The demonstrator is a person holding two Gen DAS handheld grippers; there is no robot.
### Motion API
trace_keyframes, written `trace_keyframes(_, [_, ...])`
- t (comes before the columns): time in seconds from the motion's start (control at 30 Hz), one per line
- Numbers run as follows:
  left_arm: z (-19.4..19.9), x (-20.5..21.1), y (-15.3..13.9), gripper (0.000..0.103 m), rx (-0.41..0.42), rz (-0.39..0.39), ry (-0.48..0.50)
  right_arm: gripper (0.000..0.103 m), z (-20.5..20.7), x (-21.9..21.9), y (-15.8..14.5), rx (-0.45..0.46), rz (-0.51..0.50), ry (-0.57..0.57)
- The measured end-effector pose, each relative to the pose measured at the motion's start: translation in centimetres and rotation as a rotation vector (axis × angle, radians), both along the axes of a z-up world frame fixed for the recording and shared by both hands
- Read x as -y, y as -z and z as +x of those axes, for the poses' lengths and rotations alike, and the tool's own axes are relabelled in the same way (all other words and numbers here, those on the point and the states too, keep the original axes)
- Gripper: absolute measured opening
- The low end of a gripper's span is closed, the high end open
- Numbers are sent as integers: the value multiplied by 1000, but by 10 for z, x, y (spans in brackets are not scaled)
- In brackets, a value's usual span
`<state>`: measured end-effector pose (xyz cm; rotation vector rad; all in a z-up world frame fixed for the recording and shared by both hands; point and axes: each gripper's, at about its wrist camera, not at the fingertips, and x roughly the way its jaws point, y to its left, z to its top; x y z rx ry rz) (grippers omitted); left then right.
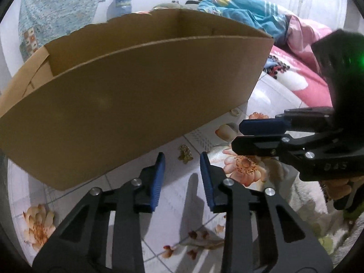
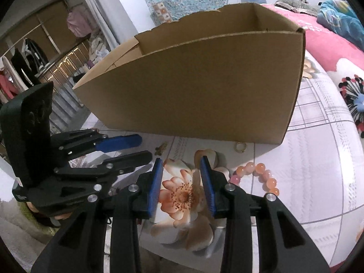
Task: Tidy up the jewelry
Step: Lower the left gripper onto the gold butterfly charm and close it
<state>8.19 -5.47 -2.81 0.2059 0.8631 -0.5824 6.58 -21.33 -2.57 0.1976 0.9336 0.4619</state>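
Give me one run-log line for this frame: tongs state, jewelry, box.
left tongs open, empty | right tongs open, empty | brooch, ring, bead bracelet on bedspread | cardboard box open, behind them

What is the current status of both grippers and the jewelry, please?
Left gripper and right gripper open, empty. Brooch, ring, bead bracelet loose on bedspread before cardboard box. Nothing in the way.

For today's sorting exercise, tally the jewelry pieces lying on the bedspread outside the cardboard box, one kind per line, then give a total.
Bead bracelet, pink and orange: 1
Ring, gold-coloured: 1
Gold-coloured ornament, possibly a brooch: 1
Total: 3
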Motion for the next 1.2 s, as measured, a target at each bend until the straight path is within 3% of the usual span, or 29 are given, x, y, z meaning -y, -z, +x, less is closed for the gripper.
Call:
trace_keyframes(0.4, [2,14,9,20,32,61,55,34,6,-2,7,-18,22,-1])
trace_keyframes(0.5, [2,15,9,12,36,62,64,34,5,-1,8,-21,26,4])
trace_keyframes(0.97, [-10,12,9,12,32,62,48,34,4,1,4,-13,38,13])
trace_keyframes(1.2, [-21,-4,9,12,24,65,2,34,3,-15,-2,36,17,-27])
